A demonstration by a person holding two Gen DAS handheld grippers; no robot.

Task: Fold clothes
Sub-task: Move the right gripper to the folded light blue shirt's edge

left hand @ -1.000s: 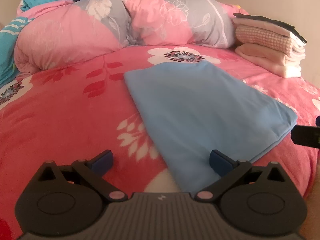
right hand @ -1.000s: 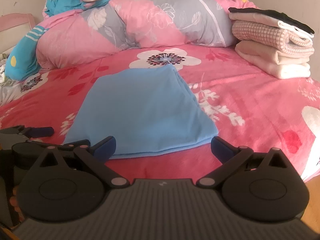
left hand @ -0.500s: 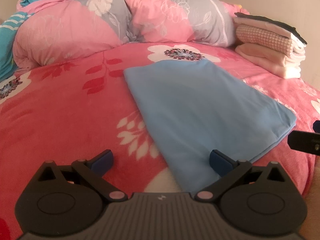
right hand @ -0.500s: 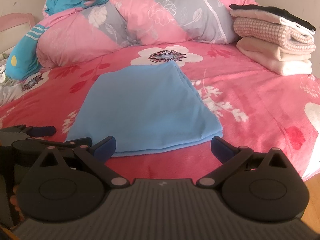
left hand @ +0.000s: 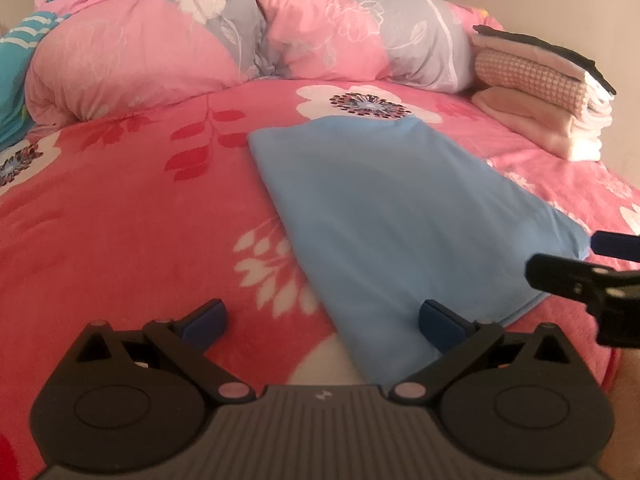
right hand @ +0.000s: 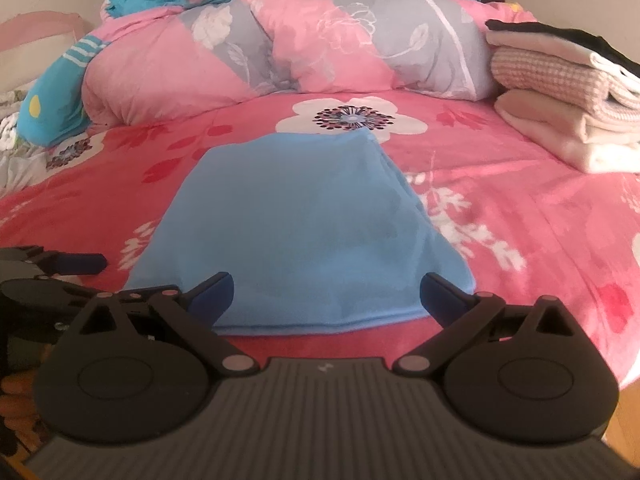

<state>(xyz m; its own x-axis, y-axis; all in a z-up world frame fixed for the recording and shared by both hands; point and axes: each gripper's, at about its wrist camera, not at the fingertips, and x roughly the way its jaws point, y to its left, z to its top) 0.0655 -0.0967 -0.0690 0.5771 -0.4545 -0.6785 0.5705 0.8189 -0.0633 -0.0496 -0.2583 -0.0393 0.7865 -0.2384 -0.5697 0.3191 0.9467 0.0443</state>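
A light blue folded garment (left hand: 400, 216) lies flat on the pink flowered bedspread (left hand: 120, 220), long and narrow, running away from me. My left gripper (left hand: 322, 322) is open over its near left corner, with nothing between the fingers. In the right wrist view the same blue garment (right hand: 300, 232) fills the middle, and my right gripper (right hand: 326, 294) stands open just above its near hem. The right gripper's fingers (left hand: 612, 242) show at the right edge of the left wrist view; the left gripper's blue finger (right hand: 78, 262) shows at the left of the right wrist view.
A stack of folded clothes (left hand: 544, 100) in cream, pink check and black sits at the back right by the wall. A rolled pink and grey quilt (left hand: 240, 36) lies across the head of the bed. Teal cloth (right hand: 56, 92) lies at the left. The bed's edge curves down at the right.
Both grippers have moved forward and lower toward the blue garment's near end. The right gripper has come further into the left wrist view. The garment has not moved.
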